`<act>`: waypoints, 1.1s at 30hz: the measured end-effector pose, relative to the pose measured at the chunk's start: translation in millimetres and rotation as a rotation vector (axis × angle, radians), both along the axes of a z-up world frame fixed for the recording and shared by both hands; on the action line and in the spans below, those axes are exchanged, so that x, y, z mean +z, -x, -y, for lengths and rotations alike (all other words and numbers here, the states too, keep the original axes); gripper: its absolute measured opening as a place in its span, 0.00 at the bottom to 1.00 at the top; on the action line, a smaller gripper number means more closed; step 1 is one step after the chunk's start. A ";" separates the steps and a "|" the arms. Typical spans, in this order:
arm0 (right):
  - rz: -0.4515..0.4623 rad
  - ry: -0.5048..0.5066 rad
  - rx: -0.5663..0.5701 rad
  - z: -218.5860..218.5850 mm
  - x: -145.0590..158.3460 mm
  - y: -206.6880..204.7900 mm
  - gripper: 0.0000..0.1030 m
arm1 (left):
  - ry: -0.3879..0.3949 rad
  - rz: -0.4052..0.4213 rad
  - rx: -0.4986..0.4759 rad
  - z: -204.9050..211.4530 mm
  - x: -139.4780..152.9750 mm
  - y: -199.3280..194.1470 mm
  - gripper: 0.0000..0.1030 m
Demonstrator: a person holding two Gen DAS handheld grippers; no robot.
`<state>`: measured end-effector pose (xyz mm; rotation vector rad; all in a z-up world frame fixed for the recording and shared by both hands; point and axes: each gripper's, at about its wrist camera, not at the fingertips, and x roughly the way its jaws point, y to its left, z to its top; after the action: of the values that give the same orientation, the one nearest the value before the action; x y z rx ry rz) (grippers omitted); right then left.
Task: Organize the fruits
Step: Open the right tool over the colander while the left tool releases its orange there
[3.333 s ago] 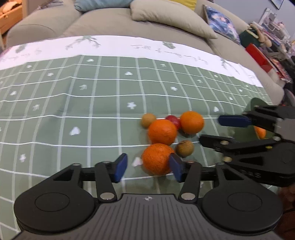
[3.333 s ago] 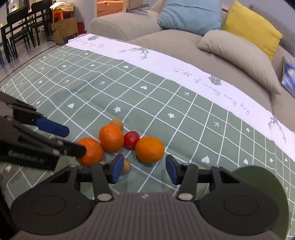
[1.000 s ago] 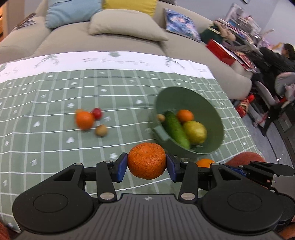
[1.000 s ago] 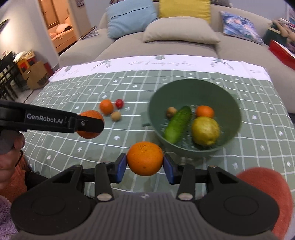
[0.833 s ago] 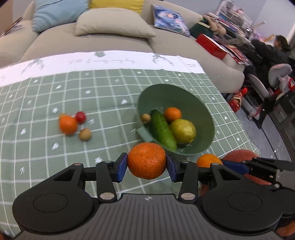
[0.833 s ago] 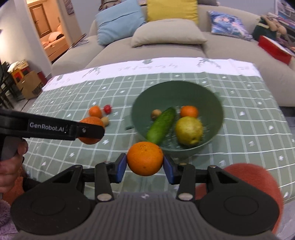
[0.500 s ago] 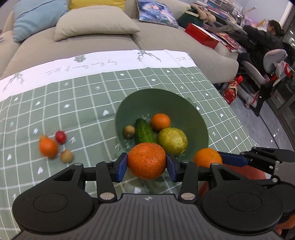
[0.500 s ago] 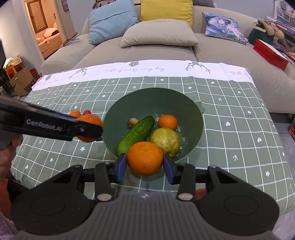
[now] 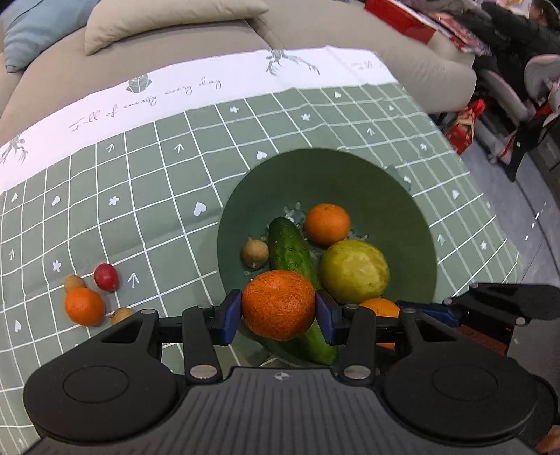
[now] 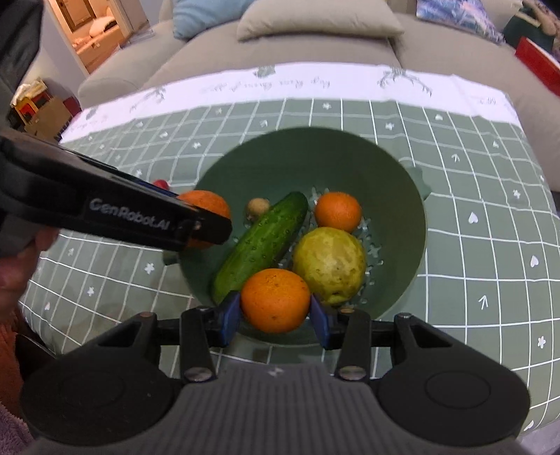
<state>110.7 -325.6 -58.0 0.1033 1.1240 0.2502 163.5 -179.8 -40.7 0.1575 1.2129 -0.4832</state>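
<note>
My left gripper (image 9: 279, 311) is shut on a rough-skinned orange (image 9: 278, 303) and holds it over the near left rim of the green bowl (image 9: 350, 168). My right gripper (image 10: 275, 309) is shut on a smooth orange (image 10: 275, 299) over the bowl's near rim (image 10: 416, 210). The bowl holds a cucumber (image 10: 262, 241), a yellow-green fruit (image 10: 329, 262), a small orange (image 10: 337, 211) and a small brown fruit (image 10: 258, 206). On the cloth to the left lie an orange (image 9: 85, 306), a red fruit (image 9: 106, 277) and two small brown fruits (image 9: 74, 282).
The table is covered by a green checked cloth (image 9: 157, 196) with a white border. A beige sofa with cushions (image 10: 315, 21) runs behind it. The table's right edge drops to the floor, where chairs and clutter (image 9: 507, 87) stand.
Both grippers have carried their oranges to the right, from beside the loose fruit pile to above the bowl's near side. The bowl now fills the middle of both views.
</note>
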 end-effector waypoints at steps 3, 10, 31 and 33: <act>-0.036 -0.005 0.009 0.1 -6.7 -7.5 0.39 | -0.015 -0.010 -0.024 4.7 -3.4 -2.6 0.49; -0.091 -0.003 0.016 -0.6 -18.9 -17.3 0.39 | -0.021 -0.049 -0.037 9.3 -14.1 -7.6 0.50; -0.063 0.012 -0.003 -2.0 -6.7 -15.6 0.51 | 0.064 0.014 0.009 -13.2 7.4 -13.5 0.57; -0.058 0.010 -0.006 -2.9 -3.1 -14.3 0.51 | 0.071 0.026 0.011 -16.6 13.5 -11.2 0.57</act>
<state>125.0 -322.7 -61.1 0.1052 1.1821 0.2372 174.6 -163.3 -27.2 0.0957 1.1695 -0.5123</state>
